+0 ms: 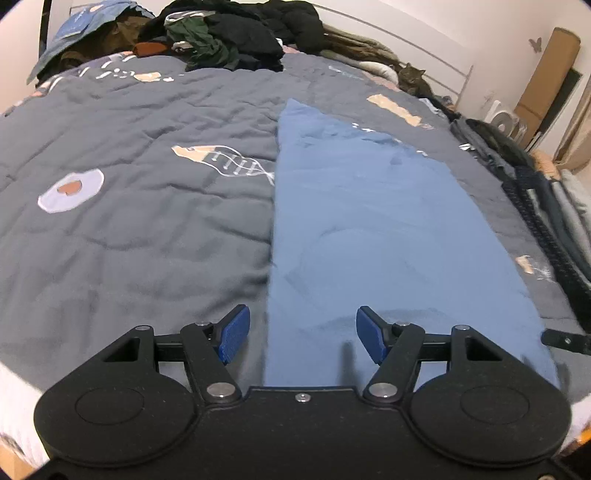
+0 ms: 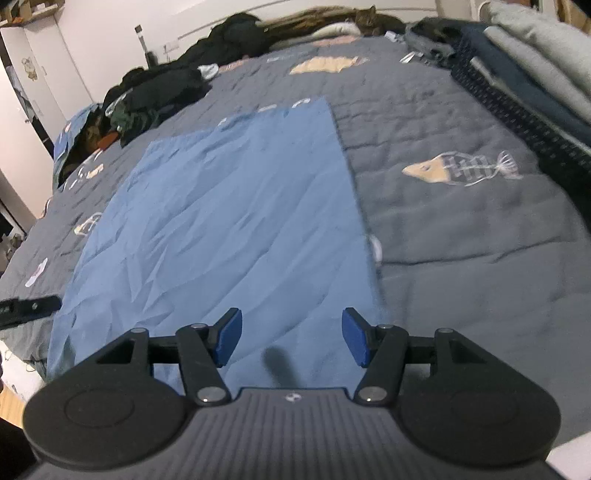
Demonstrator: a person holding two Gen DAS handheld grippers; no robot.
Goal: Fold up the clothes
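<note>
Left fingers [image 1: 236, 332] spread, right fingers [image 2: 229, 336] spread, both empty, above near edge of flat blue cloth [image 1: 351, 206].

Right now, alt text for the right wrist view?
A blue cloth lies flat on a grey quilted bedspread, with the right gripper open over its near right edge, holding nothing. Dark clothes are piled at the far left.

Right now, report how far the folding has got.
Done: the blue cloth lies flat on the quilt. In hand: nothing; the left gripper and right gripper are open above its near edge. Left: folding it, then the dark pile.
</note>
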